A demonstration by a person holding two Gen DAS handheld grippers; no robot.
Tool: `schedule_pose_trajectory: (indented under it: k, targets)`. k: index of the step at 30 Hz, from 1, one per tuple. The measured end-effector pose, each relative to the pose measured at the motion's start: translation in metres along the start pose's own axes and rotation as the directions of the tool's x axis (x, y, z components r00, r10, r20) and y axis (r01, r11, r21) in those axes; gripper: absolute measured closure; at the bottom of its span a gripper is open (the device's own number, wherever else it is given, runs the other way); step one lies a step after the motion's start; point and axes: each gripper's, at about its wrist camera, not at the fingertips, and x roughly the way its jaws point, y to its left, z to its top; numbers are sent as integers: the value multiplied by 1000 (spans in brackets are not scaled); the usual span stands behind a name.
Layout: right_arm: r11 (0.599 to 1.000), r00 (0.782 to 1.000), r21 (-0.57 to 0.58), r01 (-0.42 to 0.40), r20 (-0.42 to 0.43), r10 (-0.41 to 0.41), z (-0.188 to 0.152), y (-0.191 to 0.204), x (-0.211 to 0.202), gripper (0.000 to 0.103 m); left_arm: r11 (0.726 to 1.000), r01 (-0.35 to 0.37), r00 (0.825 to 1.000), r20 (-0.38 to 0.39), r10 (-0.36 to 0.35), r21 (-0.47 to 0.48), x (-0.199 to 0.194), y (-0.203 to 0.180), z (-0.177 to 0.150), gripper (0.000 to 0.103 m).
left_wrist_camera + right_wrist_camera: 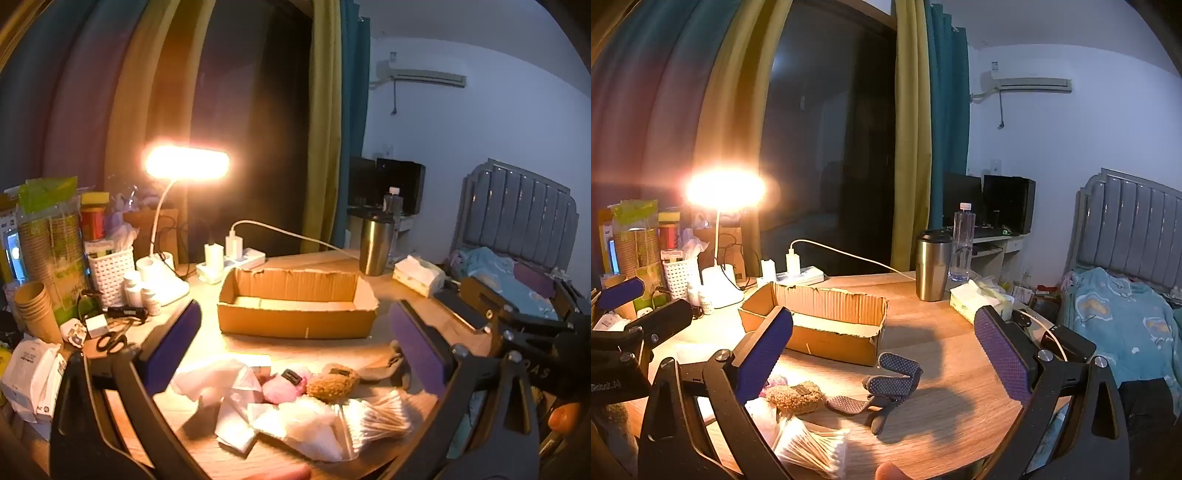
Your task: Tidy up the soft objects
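Desk lamp (186, 162): lit, at rear left of wooden table (942, 332).
Left gripper (295, 334): jaws spread wide, nothing between pads; hovered over the soft pile, apart from it.
Tissues (218, 384): crumpled white, at left of pile, on table.
Pink yarn ball (284, 386): beside tissues, touching brown plush (332, 382).
Cotton swabs (373, 417): bagged bundle, front right of pile.
Cardboard box (295, 310): open-topped, behind pile; interior looked bare.
Right gripper (882, 345): jaws wide apart, holding nothing.
Grey dotted glove (886, 387): flat on table, right of plush.
Steel tumbler (932, 266): upright, rear right.
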Motion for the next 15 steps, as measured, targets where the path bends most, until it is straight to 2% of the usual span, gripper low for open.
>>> schedule_pose_trajectory:
  k: [15]
  targets:
    - [1000,1000,-2,0,1,0,1,-1,0,3,1000,-12,1000,0,12,-8,2,-1,-1,1]
